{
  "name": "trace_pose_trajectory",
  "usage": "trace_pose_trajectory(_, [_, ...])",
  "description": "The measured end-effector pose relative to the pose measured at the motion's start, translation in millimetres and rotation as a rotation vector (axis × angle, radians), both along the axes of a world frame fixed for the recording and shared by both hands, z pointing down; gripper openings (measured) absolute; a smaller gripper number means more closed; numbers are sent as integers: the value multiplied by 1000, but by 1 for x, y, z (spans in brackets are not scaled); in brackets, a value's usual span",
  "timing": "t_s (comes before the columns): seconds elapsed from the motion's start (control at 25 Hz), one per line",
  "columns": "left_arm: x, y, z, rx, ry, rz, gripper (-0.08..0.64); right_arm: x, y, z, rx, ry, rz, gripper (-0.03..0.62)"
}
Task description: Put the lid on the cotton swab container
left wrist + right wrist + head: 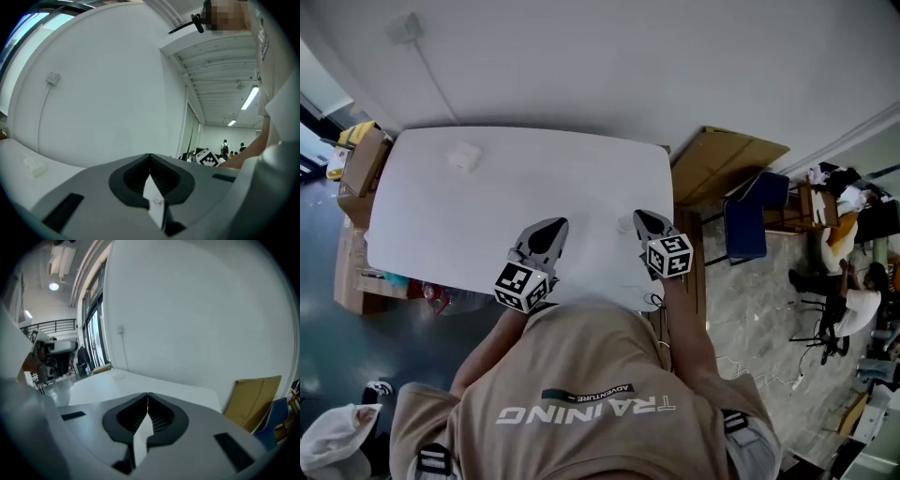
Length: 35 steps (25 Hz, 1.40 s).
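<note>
A small pale, see-through container [464, 157] sits alone near the far left of the white table [487, 216]; it is too small to tell a lid from its body. It also shows as a faint box [35, 165] in the left gripper view and as a small pale shape [117, 375] in the right gripper view. My left gripper [546, 228] [150, 157] hovers over the table's near edge, jaws pressed together and empty. My right gripper [645, 220] [148, 395] hangs at the near right edge, also shut on nothing. Both are far from the container.
A white wall runs behind the table. Cardboard boxes [364, 159] stand off the table's left end. A brown cardboard panel [727, 164] and a blue chair [755, 220] stand to the right. People [853, 300] sit further right.
</note>
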<state>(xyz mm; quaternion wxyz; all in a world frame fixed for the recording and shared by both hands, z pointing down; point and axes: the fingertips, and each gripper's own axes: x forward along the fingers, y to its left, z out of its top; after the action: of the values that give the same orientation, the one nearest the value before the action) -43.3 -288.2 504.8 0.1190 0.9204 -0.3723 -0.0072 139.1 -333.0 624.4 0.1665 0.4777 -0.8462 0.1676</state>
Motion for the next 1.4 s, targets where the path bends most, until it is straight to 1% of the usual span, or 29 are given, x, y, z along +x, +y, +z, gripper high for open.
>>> trace_pose_trajectory(0.08, [-3, -7, -5, 4, 12, -5, 12, 1, 0, -33, 75, -42, 13, 18])
trace_pose_trajectory(0.24, [-2, -19, -16, 32, 20, 1, 12, 1, 3, -93, 221, -50, 21, 18])
trace_pose_trajectory(0.32, [1, -24, -26, 61, 27, 8, 12, 2, 9, -122, 286, -80, 29, 18])
trace_pose_trajectory(0.4, [4, -29, -37, 97, 39, 20, 12, 4, 16, -144, 339, -108, 41, 18])
trace_pose_trajectory(0.48, [9, -35, -46, 128, 48, 35, 12, 6, 25, -160, 385, -110, 56, 18])
trace_pose_trajectory(0.56, [15, -39, -52, 146, 36, 49, 12, 8, 34, -172, 416, -109, 67, 18])
trace_pose_trajectory(0.68, [21, -42, -59, 166, 31, 73, 12, 6, 44, -180, 431, -104, 69, 18])
trace_pose_trajectory(0.88, [22, -42, -54, 148, 16, 100, 12, -6, 46, -178, 425, -96, 44, 18])
trace_pose_trajectory(1.04, [19, -45, -50, 135, 16, 98, 12, -11, 46, -173, 409, -90, 25, 18])
trace_pose_trajectory(1.24, [20, -44, -49, 128, 19, 98, 12, -5, 46, -172, 389, -149, 43, 18])
trace_pose_trajectory(1.4, [20, -43, -50, 132, 14, 102, 12, -7, 44, -171, 387, -118, 25, 18])
